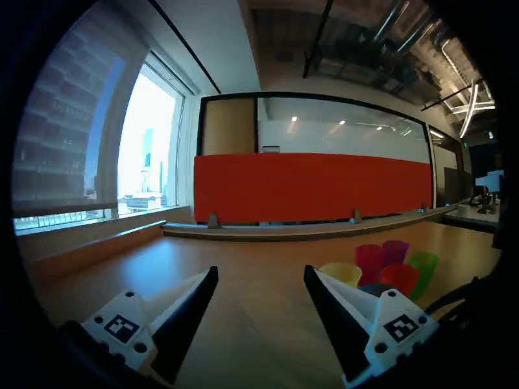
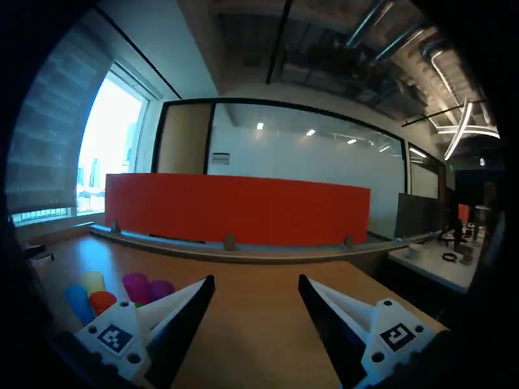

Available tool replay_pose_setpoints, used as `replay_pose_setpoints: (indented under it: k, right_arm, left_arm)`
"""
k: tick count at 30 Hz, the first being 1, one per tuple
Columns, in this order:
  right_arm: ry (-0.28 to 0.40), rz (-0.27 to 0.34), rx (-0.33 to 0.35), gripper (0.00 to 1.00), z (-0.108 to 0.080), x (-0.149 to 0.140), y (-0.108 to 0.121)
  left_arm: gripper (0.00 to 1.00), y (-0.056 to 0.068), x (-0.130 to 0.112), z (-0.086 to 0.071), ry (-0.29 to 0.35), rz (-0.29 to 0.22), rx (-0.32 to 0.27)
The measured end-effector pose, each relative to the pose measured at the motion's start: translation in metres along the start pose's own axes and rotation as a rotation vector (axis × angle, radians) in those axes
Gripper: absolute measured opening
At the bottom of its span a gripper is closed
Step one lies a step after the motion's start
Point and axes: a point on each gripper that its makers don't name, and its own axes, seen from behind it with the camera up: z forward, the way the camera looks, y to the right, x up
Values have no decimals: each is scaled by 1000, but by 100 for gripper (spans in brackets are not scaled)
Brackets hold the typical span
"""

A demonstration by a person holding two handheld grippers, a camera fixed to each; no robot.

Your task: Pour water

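Left gripper [image 1: 260, 268]: two wedge-shaped fingers, white plastic outside and black on the inner faces, tapering to points; spread wide with bare desk between them, pinching nothing.
Right gripper [image 2: 255, 277]: same white-and-black wedges, likewise spread apart and holding nothing.
Markings: each finger carries a square black-and-white coded tag, a pattern rather than words; a small plate [image 2: 220, 157] on the far wall is too small to read.
Desk [image 1: 259, 324]: smooth light wood with a slight sheen, running to a raised lip along its far edge.
Cups [image 1: 389, 269]: a tight cluster of plain, glossy, tapered plastic tumblers in yellow, pink, purple, green and red, with a darker one low in the group.
Cups relative to left gripper: standing on the desk toward its right side, just beyond the tip of the right-hand finger, which covers the nearest ones in part; well short of the far edge.
Cups relative to right gripper: in the right gripper view the cluster lies by the left-hand finger, partly behind it, outside the gap.
Divider [image 1: 311, 185]: flat matte red panel standing along the desk's far edge on small metal feet.
Window [image 1: 146, 155]: tall bright glazing beyond the desk's left edge.
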Motion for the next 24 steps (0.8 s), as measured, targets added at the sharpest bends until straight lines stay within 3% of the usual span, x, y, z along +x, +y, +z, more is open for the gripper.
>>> replay_pose_setpoints:
  k: [24]
  right_arm:
    - [-1,10,15,100,1,-7,1]
  left_arm:
    - [98,2,-2,2,-7,-1,-13]
